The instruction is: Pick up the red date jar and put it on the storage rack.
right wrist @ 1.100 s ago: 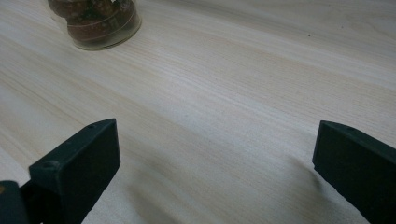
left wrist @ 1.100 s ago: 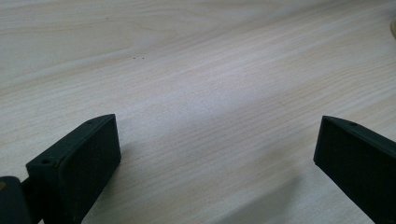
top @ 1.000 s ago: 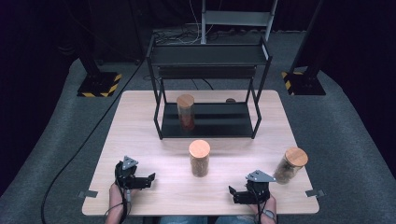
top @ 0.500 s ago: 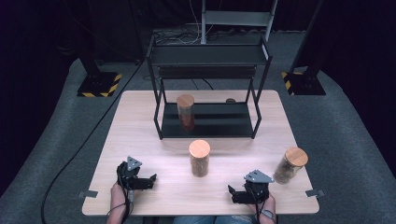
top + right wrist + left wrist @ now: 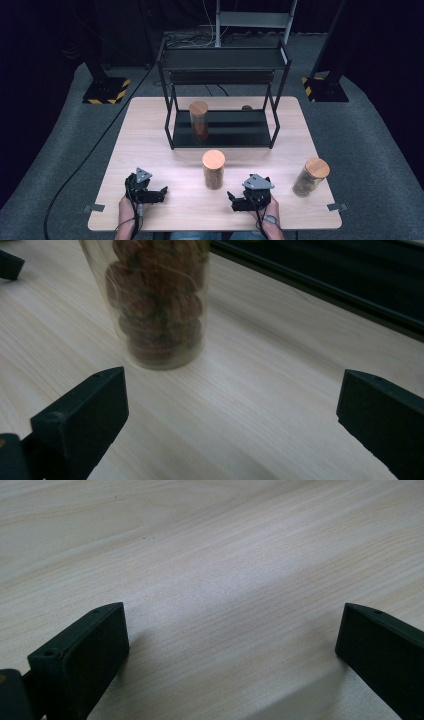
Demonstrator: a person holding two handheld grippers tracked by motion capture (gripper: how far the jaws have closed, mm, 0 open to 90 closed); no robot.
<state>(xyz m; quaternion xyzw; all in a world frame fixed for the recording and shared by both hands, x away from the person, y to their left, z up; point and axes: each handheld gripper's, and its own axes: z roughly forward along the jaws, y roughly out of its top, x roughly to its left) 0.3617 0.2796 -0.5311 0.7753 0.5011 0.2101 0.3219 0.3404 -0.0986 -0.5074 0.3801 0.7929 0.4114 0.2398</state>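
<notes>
Right gripper view: jar [image 5: 159,305] upright, long axis vertical, ahead-left of right gripper [image 5: 227,415], jaws wide apart; left gripper [image 5: 232,652] gapes, empty.

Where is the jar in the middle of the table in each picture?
High view: the middle jar stands upright in the table's centre, in front of the black rack, up-left of the right gripper.
Right gripper view: the middle jar is at upper left, ahead of the open fingers, not between them.
Left gripper view: bare tabletop between open fingers.
Shared landmark: the pale wood tabletop.
</notes>
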